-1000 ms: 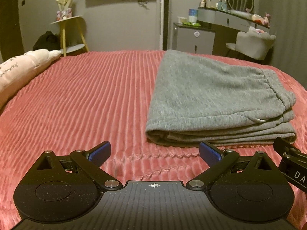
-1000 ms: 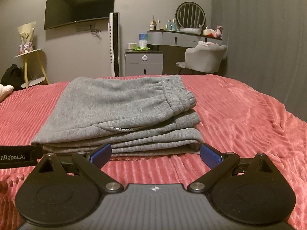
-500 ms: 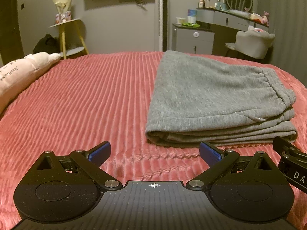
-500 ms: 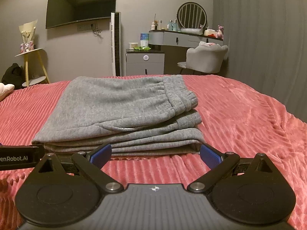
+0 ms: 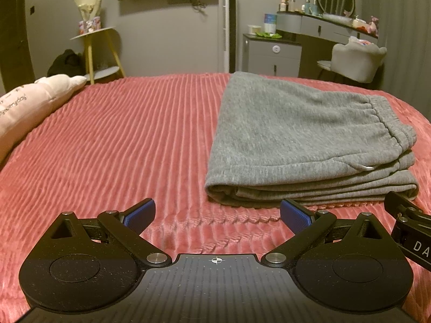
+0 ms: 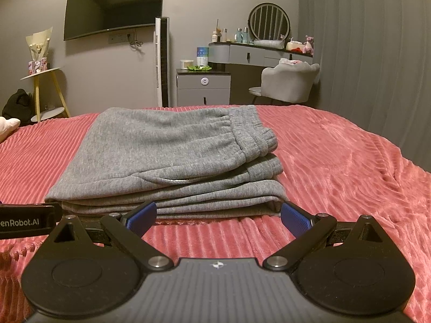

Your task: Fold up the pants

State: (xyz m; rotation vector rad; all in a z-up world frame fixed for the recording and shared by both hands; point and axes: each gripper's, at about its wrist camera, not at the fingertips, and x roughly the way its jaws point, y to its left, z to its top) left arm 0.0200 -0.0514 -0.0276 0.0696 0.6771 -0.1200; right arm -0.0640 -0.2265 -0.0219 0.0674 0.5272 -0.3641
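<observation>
The left tool [image 5: 217, 214] hangs low over the bed, its blue-padded fingers [image 5: 140, 214] spread wide with nothing between them but bedspread. The right tool [image 6: 218, 215] is likewise spread wide and empty, its blue pads [image 6: 295, 219] sitting just short of the near edge of the pants without touching them. Each tool shows at the edge of the other's view: the right one pokes in at the far right of the left camera, and the left one sits at the far left of the right camera. The grey pants [image 6: 167, 161] lie folded in a flat stack on the ribbed pink bedspread [image 5: 113, 140], straight ahead of the right tool and ahead and to the right of the left tool, the elastic waistband [image 5: 388, 123] on the stack's right side and the folded edge on its left. Off to the left of the left tool a pale pink pillow [image 5: 29, 102] rests on the bed. Beyond the bed's far edge stand a yellow-legged side table [image 5: 94, 51], a wall television [image 6: 113, 5], a grey cabinet [image 6: 203, 86], and a dressing table with a round mirror [image 6: 269, 21] and a pale chair [image 6: 288, 82].
</observation>
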